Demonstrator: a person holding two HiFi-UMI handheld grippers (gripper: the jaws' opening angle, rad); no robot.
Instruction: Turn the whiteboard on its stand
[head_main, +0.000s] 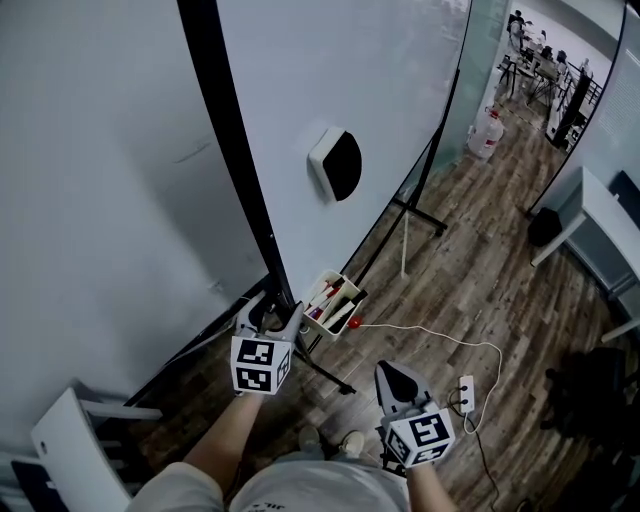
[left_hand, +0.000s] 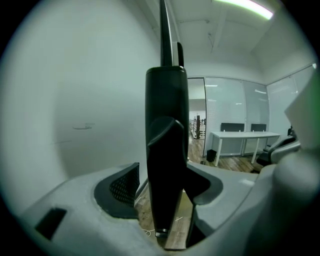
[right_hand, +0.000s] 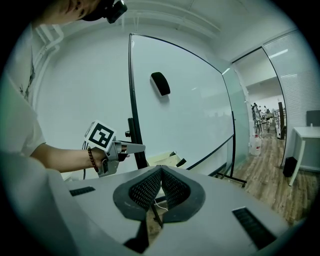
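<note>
The whiteboard (head_main: 330, 80) stands on its wheeled stand with a black eraser (head_main: 336, 164) stuck to its face. Its black side frame (head_main: 235, 150) runs down to my left gripper (head_main: 268, 322). In the left gripper view the frame post (left_hand: 166, 150) stands upright between the jaws; the left pad (left_hand: 125, 187) is clear of it, so the gripper is open around it. My right gripper (head_main: 400, 380) hangs lower right, away from the board, shut on nothing, its pads meeting at the tip (right_hand: 161, 172). The right gripper view shows the whiteboard (right_hand: 190, 110) and the left gripper (right_hand: 132, 147) at the post.
A tray of markers (head_main: 333, 303) hangs at the board's lower edge beside my left gripper. The stand's black feet (head_main: 420, 213) reach across the wood floor. A power strip (head_main: 465, 392) with a white cable lies near my right gripper. A white chair (head_main: 70, 430) is at lower left, a white desk (head_main: 610, 215) at right.
</note>
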